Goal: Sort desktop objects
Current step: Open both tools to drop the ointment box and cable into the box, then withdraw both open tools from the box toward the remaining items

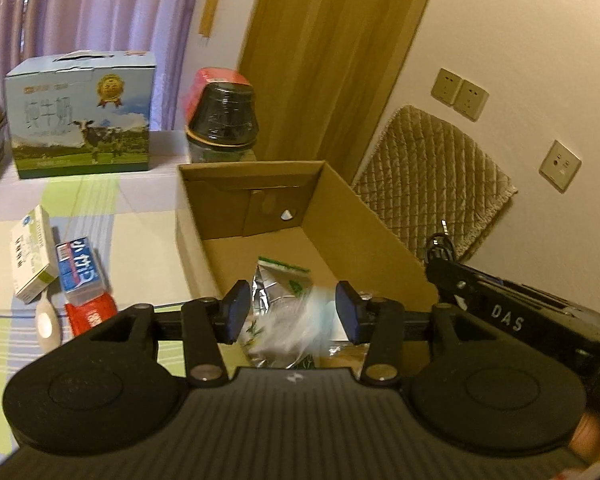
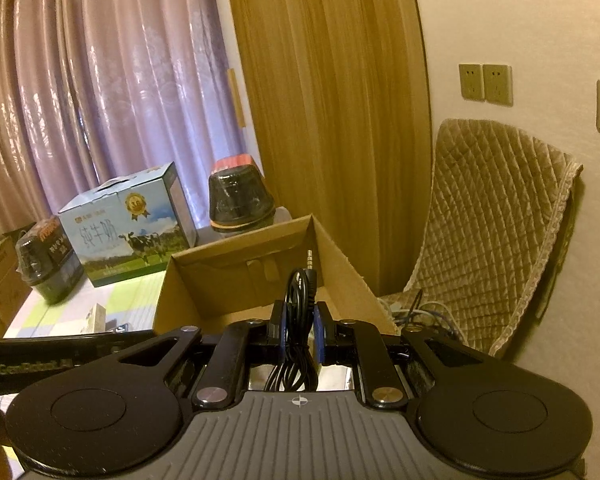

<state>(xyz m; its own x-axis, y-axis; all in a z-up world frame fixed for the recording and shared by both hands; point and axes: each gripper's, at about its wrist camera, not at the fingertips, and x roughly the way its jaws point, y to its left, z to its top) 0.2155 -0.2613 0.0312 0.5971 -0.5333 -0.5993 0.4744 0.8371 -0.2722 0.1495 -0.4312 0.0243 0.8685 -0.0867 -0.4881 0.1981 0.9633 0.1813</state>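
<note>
My right gripper (image 2: 299, 330) pinches a coiled black audio cable (image 2: 298, 312) at frame centre, above the cardboard box (image 2: 340, 268). My left gripper (image 1: 292, 310) hangs spread over the box (image 1: 360, 232), foil packets (image 1: 276, 300) lying inside at lower centre.

Below the left gripper (image 1: 292, 312) a pale, motion-blurred thing (image 1: 320, 312) smears across the silver packets (image 1: 272, 300) in the cardboard box (image 1: 364, 224) — unidentifiable — while the gripper's body hides the box's near end.
</note>
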